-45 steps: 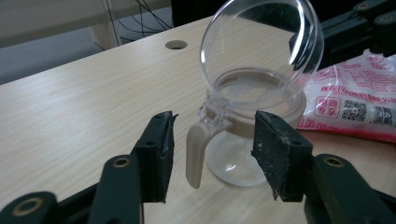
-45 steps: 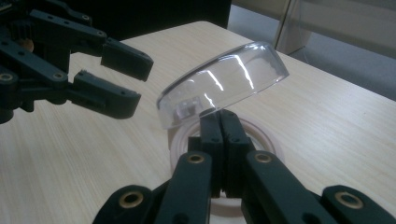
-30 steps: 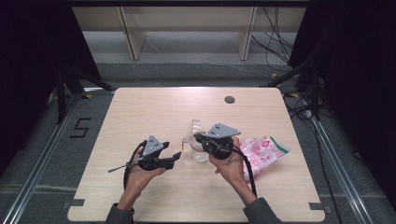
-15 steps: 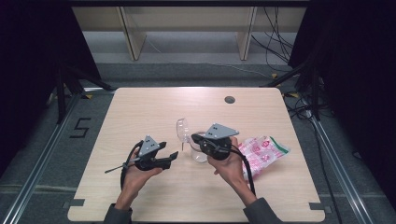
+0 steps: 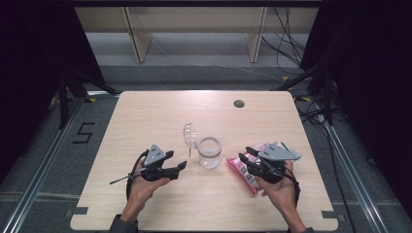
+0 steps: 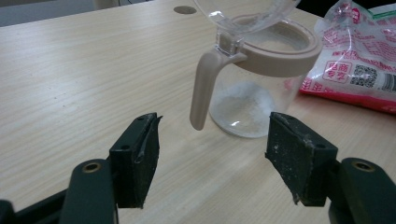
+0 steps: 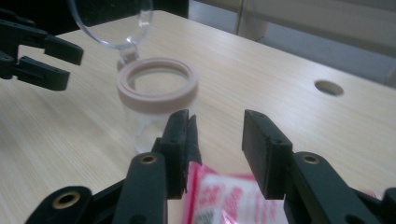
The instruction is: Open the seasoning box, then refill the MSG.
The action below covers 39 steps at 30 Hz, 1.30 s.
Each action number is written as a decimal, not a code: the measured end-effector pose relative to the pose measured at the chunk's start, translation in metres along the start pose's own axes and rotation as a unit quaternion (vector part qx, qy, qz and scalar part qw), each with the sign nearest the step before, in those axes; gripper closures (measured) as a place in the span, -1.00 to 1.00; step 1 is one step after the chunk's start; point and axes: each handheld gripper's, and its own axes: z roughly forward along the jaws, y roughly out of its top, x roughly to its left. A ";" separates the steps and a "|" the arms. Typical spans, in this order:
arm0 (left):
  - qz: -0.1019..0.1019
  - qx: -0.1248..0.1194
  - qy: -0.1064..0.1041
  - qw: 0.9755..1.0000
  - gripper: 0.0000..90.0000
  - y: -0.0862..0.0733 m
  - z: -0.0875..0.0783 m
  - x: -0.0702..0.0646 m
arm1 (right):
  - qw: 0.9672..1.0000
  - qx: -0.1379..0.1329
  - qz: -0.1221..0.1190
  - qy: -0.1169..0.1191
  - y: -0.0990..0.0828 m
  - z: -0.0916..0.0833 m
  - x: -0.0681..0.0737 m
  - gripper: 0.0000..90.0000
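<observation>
The right gripper (image 5: 246, 159), jaws apart, is poised over the pink-printed bag (image 5: 243, 172); the left gripper (image 5: 181, 166), likewise parted, faces the open-lidded jar (image 5: 209, 152) at its 3 o'clock. The bag's top edge is best pinched squarely.

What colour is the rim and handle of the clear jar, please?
Beige, or a pale tan, on the jar; the left gripper view shows it best.

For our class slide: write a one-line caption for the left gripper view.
Open tongs face a clear jar with its lid flipped up, beside a pink bag.

Overhead cam; gripper cams near jar (image 6: 254, 88)
</observation>
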 end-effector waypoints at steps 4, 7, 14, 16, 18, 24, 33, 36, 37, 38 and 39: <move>0.009 0.001 -0.006 1.000 -0.25 0.000 0.000 -0.005 | 0.999 0.007 0.026 -0.020 -0.016 -0.016 -0.013 0.15; 0.010 0.002 -0.010 1.000 -0.27 0.000 0.000 -0.010 | 0.999 -0.001 0.037 -0.028 -0.027 -0.025 -0.025 0.04; 0.015 0.009 -0.017 1.000 -0.29 -0.002 0.002 -0.018 | 0.996 0.006 0.066 -0.054 -0.045 -0.044 -0.039 -0.05; 0.016 0.008 -0.019 1.000 -0.30 -0.003 0.002 -0.019 | 0.994 0.016 0.085 -0.059 -0.048 -0.049 -0.038 -0.10; 0.020 0.008 -0.022 1.000 -0.30 -0.002 0.002 -0.020 | 0.993 0.008 0.096 -0.063 -0.052 -0.052 -0.041 -0.14; 0.021 0.004 -0.028 0.999 -0.31 -0.004 0.002 -0.020 | 0.990 -0.007 0.123 -0.072 -0.062 -0.062 -0.048 -0.29; 0.010 0.006 -0.023 1.000 -0.33 -0.004 0.000 -0.016 | 0.988 0.010 0.130 -0.086 -0.074 -0.069 -0.052 -0.50; 0.010 0.011 -0.020 1.000 -0.34 -0.004 0.001 -0.018 | 0.985 0.027 0.145 -0.089 -0.078 -0.070 -0.048 -0.57; 0.010 0.011 -0.020 1.000 -0.35 -0.004 0.001 -0.018 | 0.985 0.037 0.148 -0.085 -0.079 -0.071 -0.047 -0.56; 0.013 0.011 -0.023 1.000 -0.35 -0.004 0.001 -0.021 | 0.986 0.033 0.139 -0.085 -0.080 -0.071 -0.049 -0.56; 0.012 0.009 -0.025 1.000 -0.35 -0.003 0.002 -0.022 | 0.984 0.036 0.151 -0.084 -0.081 -0.072 -0.048 -0.56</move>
